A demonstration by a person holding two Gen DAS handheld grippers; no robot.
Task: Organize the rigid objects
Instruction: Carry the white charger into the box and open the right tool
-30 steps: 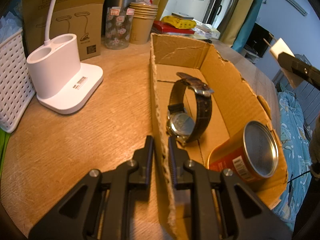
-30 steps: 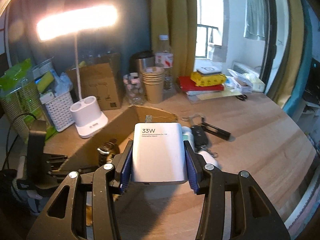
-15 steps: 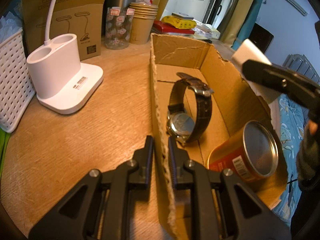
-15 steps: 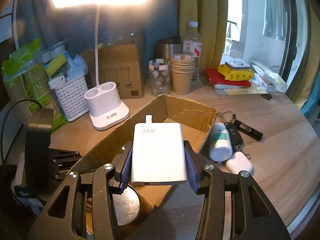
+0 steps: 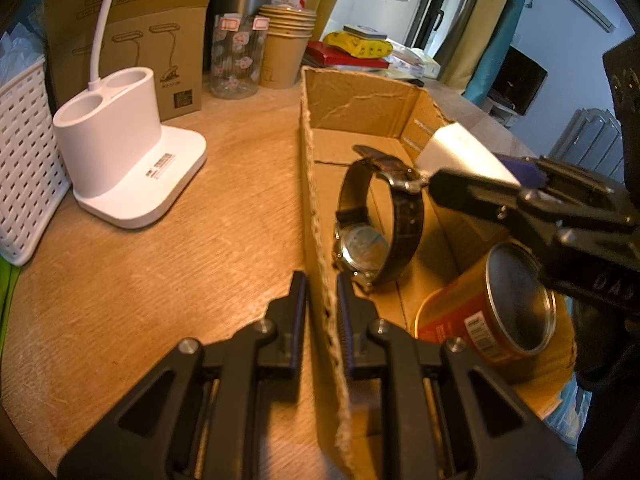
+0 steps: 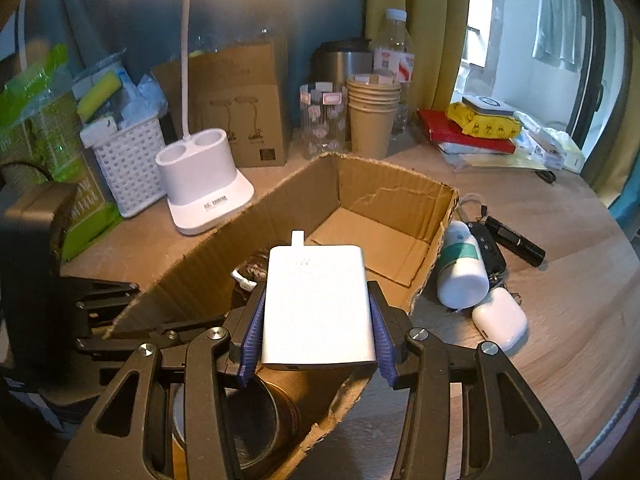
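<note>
Desk [image 6: 560, 312] carries a cardboard box [image 6: 384, 196], the landmark here. Left claw [image 5: 322, 304] is clamped on the box's near wall, probably to steady it. Inside the box: a can [image 5: 492, 320] and a watch [image 5: 380, 220]. Right claw [image 6: 318, 316] grips a white charger [image 6: 318, 304] above the box interior, likely for release there.

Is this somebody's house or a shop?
Most likely a home, maybe a bedroom desk. There's a desk lamp on a wooden table, curtains by a window, and everyday bits like a stack of paper cups and a water bottle.
</note>
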